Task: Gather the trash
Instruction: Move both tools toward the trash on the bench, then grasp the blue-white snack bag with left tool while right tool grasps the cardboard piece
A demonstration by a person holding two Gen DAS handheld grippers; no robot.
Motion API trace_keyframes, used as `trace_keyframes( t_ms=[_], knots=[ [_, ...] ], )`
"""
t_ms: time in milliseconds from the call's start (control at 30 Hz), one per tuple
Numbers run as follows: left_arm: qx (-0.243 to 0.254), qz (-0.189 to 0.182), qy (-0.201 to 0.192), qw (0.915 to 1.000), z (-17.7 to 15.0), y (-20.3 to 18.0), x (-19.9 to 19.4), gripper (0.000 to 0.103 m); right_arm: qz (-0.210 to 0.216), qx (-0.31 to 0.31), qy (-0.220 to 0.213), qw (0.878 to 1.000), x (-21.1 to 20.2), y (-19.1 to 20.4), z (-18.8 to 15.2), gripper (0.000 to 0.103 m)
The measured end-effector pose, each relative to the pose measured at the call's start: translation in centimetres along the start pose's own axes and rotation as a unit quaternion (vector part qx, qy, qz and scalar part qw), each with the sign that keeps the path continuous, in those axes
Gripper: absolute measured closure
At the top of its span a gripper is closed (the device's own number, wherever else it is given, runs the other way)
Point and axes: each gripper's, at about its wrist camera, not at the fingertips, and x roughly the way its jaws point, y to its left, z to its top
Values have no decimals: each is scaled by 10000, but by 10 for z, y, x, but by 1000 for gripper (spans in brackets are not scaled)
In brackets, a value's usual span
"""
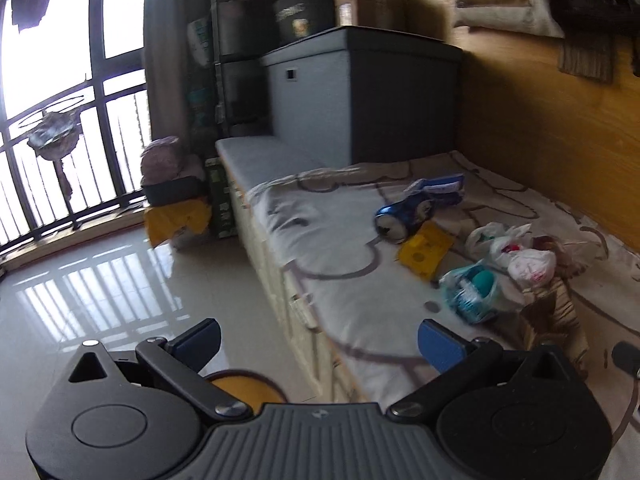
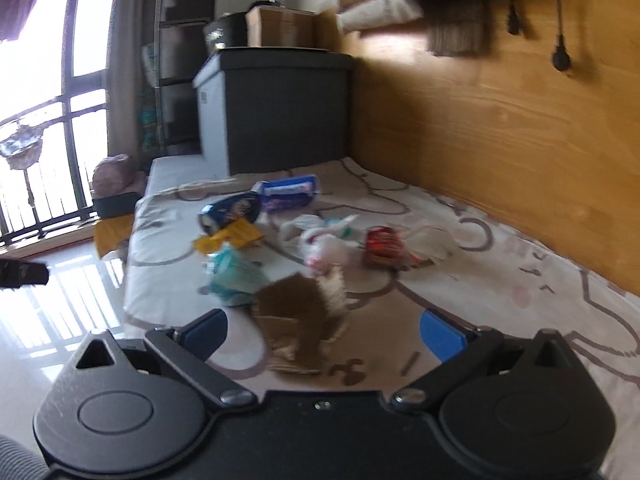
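Both grippers, left (image 1: 318,338) and right (image 2: 324,330), gape empty: pickup not begun. Brown paper (image 2: 298,320) lies just ahead of the right; it probably needs lowering and closing.

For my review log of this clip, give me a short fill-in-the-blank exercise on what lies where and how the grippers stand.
1. Both the left gripper and the right gripper are ____.
2. The blue can lies on its ____.
3. The trash lies on the ____, not the floor.
4. The piece nearest the right gripper is torn brown ____.

Missing words: open; side; bed; cardboard
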Motion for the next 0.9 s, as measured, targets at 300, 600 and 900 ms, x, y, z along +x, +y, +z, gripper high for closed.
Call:
trace_keyframes(
  t_ms=[300,600,900],
  knots=[
    [-86,-705,252,9972,22,-61,72,0,-40,299,280,9992,25,-23,-13,0],
    [-1210,-1367,640,9811,11,-68,131,0,18,272,408,9988,47,-25,-20,0],
    [-1730,-1779,569,9671,-6,-69,162,0,12,-83,444,9990,73,-9,-20,0]
  ],
)
